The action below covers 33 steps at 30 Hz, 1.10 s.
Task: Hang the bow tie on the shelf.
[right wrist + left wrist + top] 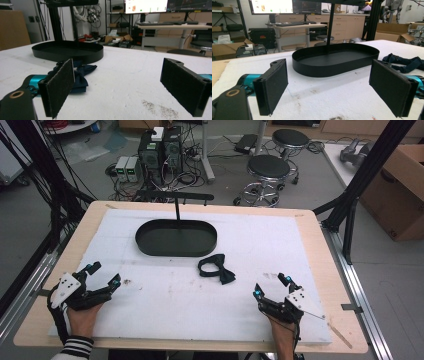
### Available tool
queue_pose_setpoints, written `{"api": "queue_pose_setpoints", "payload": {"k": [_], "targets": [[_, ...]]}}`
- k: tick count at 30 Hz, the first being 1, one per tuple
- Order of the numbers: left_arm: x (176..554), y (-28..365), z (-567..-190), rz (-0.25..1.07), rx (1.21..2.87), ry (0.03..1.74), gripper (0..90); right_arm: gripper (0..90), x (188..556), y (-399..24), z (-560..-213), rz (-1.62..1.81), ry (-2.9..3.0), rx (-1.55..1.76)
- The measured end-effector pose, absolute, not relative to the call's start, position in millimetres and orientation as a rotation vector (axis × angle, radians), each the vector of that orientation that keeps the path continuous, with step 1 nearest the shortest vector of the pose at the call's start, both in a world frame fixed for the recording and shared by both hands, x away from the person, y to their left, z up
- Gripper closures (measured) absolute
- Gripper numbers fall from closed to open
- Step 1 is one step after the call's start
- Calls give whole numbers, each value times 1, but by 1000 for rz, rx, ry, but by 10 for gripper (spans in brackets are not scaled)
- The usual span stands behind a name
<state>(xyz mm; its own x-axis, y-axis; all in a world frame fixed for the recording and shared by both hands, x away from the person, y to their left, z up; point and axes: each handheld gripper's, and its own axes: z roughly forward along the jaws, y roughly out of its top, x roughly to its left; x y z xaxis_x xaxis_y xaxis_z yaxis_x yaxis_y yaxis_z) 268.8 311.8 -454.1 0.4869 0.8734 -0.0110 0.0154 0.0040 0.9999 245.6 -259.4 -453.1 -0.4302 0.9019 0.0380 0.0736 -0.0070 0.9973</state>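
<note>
Black tray [176, 238] behind bow tie [216, 269], apart.

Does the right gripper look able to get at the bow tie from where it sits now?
Probably yes. The right gripper has its jaws wide open, and the bow tie lies flat on the white mat just ahead and inward of it, apart from the black tray, with nothing between them.

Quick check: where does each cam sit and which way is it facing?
High view: overhead, looking forward and down at the table; forearms, left gripper, right gripper.
Left gripper view: low on the left gripper, facing the black tray.
Right gripper view: low on the right gripper, facing the bow tie.
Shared: tray, bow tie.
</note>
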Motion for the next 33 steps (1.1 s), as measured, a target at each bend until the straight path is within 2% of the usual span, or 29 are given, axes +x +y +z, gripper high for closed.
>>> {"api": "queue_pose_setpoints", "payload": {"k": [11, 26, 28, 33], "targets": [[269, 312, -454, 816, 1415, 836, 157, 109, 254, -251, -438, 1502, 1624, 1037], [269, 311, -454, 816, 1417, 834, 158, 111, 294, -215, -394, 1410, 1812, 1040], [269, 311, -454, 816, 1417, 833, 158, 149, 300, -211, -392, 1389, 1843, 1043], [269, 311, -454, 816, 1417, 833, 157, 159, 313, -206, -388, 1382, 1917, 1064]]}}
